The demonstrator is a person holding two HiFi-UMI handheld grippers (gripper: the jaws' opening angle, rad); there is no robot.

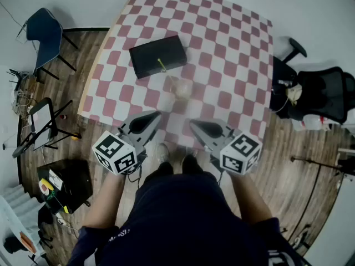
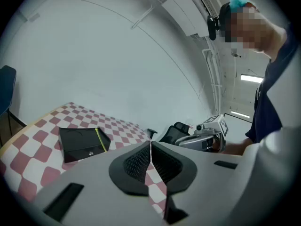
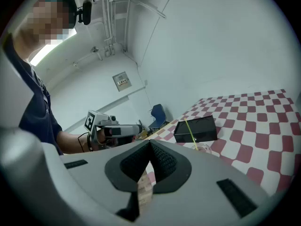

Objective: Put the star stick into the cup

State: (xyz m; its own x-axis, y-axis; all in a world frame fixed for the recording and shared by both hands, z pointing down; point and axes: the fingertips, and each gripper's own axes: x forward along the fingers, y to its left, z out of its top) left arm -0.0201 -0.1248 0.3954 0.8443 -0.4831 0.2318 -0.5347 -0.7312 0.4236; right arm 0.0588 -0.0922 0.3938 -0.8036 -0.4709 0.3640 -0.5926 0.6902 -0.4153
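The stick lies across the top of the box. Its long axis runs from the far edge of the worktop toward the near edge, slanting a little to the right as it comes nearer. Its near end pokes out past the box's near side, toward the cup. Which end carries the star cannot be made out.

The stick is a thin, straight, yellow-green rod, bright against the black box. The box sits in the left half of the checkered worktop, about midway between the far and near edges. The cup is pale and see-through and stands upright just beside the box's near side, close to the middle of the worktop.

The left hand-held gripper has its jaws pressed together with nothing between them. It hangs over the near edge, tips aimed toward the cup. The right hand-held gripper is likewise pressed together and empty, over the same edge just right of the left one. Both are clear of the stick, the box and the cup.
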